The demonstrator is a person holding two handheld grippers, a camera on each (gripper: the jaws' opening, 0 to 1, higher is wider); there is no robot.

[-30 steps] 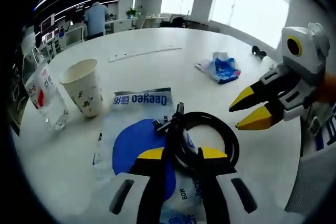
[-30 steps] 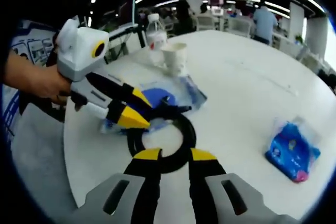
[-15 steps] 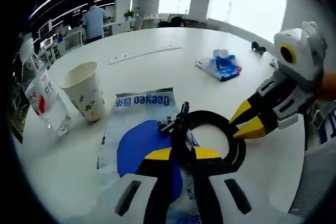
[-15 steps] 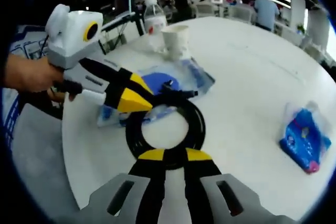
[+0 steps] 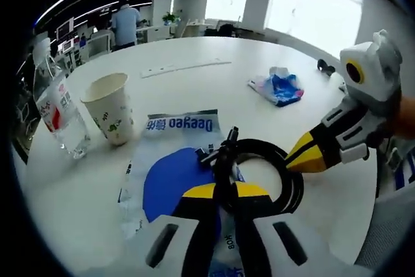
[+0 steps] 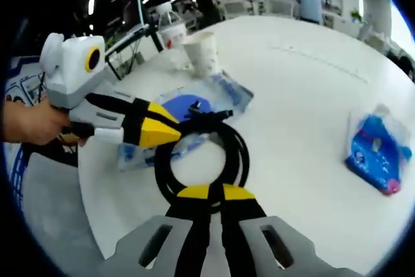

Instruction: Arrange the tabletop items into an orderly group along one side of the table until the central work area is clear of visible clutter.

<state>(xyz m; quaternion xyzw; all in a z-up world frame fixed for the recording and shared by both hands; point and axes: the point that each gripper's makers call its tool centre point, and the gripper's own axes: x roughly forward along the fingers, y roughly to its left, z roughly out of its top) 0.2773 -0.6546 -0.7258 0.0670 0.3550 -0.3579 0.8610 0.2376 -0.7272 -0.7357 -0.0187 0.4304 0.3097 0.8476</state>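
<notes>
A coiled black cable point(image 5: 266, 170), smooth and rubbery with its plug ends bunched at one side, lies on the white round surface point(image 5: 194, 82), partly over a flat, glossy clear-and-blue plastic bag point(image 5: 172, 160) printed with lettering. The left gripper point(image 5: 224, 192) has its yellow-tipped jaws pinched on the near side of the cable loop. The right gripper point(image 6: 211, 192) has its jaws closed on the opposite side of the loop, where a second earlier they stood apart just short of it. Both pairs of jaws have narrowed since then. Beyond the bag stand a paper cup point(image 5: 110, 108) with a small leaf print and a clear ribbed water bottle point(image 5: 55, 115) with a red-and-white label. A crumpled blue packet point(image 5: 279, 87) lies well apart, farther across the surface
</notes>
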